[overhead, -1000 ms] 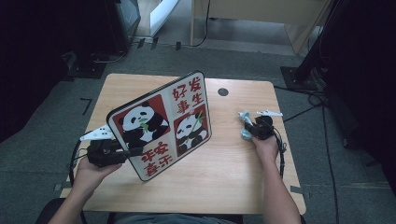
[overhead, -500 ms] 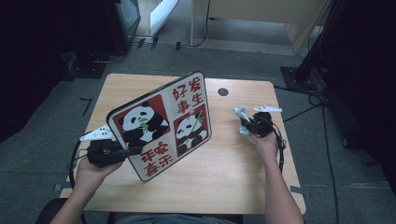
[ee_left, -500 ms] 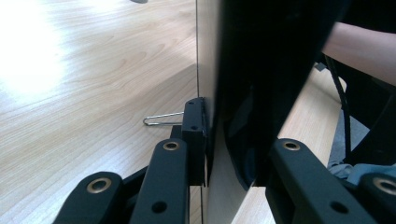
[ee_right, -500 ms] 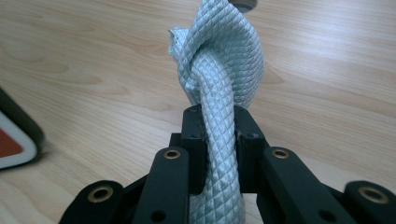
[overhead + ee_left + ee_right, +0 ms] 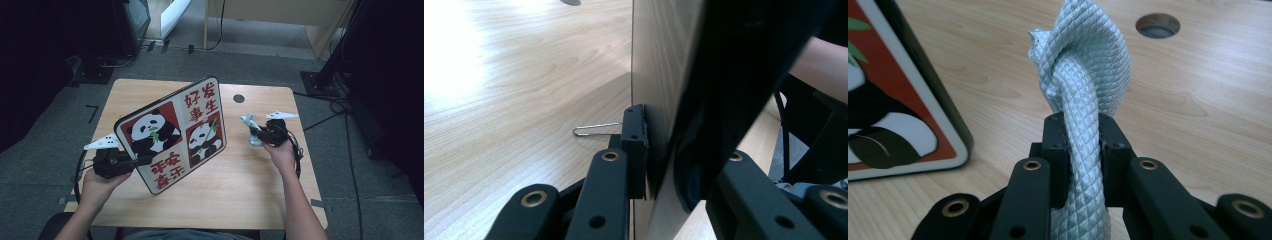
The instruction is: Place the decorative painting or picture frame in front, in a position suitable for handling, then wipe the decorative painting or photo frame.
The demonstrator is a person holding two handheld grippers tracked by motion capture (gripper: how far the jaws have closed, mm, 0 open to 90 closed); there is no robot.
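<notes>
Your left gripper (image 5: 134,161) is clamped on the lower-left edge of the panda board (image 5: 172,132); its jaws have just been closing, and the left gripper view shows the board's edge (image 5: 659,95) between them with one pad flat against its wood-grain back. The board stands tilted on its bottom corner on the table (image 5: 240,185), printed face toward you. That is probably deliberate: propped like this, the face is open to a wipe while the corner carries the weight.

Your right gripper (image 5: 254,131) is pinched tight on a bunched pale diamond-weave cloth (image 5: 250,131), held above the table just right of the board and apart from it. In the right gripper view, the cloth (image 5: 1083,100) rises between the jaws in a folded wad, giving a padded tip to rub with.

Judgement: wiping has not yet begun. The next move calls for bringing the wad onto the printed face. Watch the single-edge hold; sideways pressure could pivot the board on its corner.
</notes>
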